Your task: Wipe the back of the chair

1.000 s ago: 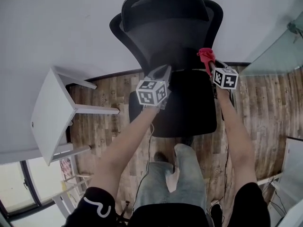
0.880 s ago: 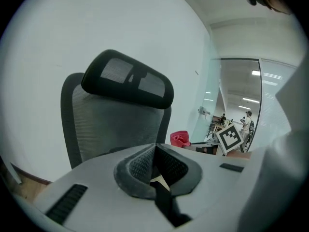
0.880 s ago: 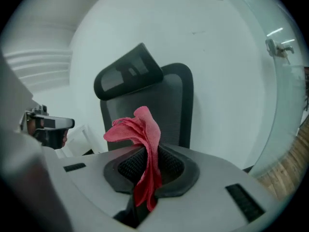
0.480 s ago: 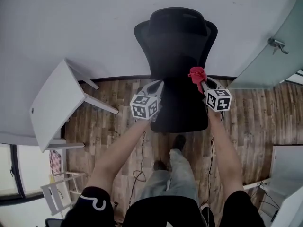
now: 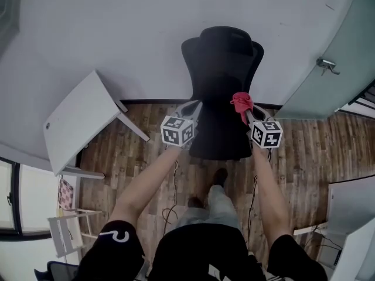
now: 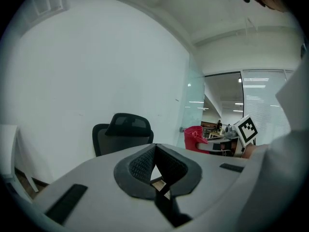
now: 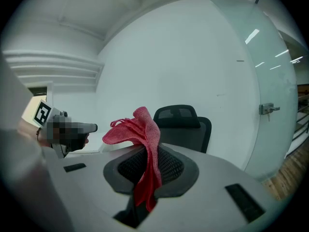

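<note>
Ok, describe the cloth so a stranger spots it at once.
Start at the black office chair against the white wall. Before it, the right tongs pinch a red cloth. Its bright red stands out from the grey tongs and black chair.

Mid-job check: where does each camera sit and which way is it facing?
Head view: on the person's head, steeply down at the chair by the wall; forearms, legs, left gripper and right gripper show.
Left gripper view: on the left gripper, along its shut jaws toward the chair; right gripper shows at right.
Right gripper view: on the right gripper, along jaws shut on the red cloth toward the chair; left gripper at left.
Shared: all three see the chair and the cloth.
</note>
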Action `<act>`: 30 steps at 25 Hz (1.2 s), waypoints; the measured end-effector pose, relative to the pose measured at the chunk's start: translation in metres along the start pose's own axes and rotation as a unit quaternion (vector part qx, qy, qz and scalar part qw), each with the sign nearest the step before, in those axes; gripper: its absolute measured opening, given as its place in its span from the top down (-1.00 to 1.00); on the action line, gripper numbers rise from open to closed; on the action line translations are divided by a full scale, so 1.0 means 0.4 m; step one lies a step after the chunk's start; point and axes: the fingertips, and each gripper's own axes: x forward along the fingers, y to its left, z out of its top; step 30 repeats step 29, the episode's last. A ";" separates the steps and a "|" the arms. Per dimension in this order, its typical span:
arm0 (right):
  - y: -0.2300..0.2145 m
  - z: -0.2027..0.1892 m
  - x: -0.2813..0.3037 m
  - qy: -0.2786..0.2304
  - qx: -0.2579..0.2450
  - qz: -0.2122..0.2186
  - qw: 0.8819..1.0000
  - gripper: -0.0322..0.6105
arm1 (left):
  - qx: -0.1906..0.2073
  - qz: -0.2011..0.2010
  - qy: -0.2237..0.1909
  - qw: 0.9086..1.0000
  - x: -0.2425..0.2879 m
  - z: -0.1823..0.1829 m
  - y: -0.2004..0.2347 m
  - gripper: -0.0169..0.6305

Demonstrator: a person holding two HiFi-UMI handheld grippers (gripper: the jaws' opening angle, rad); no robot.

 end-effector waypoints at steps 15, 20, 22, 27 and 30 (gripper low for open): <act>0.156 0.052 -0.124 -0.017 -0.017 0.017 1.000 0.70 | 0.011 -0.012 -0.020 1.000 -0.171 0.050 -0.094 0.87; 0.168 0.060 -0.123 -0.018 -0.019 0.022 0.999 0.70 | 0.015 -0.009 -0.021 1.000 -0.180 0.060 -0.091 0.87; 0.171 0.063 -0.121 -0.017 -0.019 0.024 0.999 0.70 | 0.015 -0.008 -0.023 1.000 -0.183 0.062 -0.088 0.87; 0.190 0.076 -0.122 -0.018 -0.022 0.030 0.999 0.70 | 0.015 -0.007 -0.026 1.000 -0.197 0.070 -0.085 0.87; 0.198 0.084 -0.124 -0.019 -0.024 0.032 0.999 0.70 | 0.014 -0.007 -0.028 0.999 -0.201 0.076 -0.086 0.87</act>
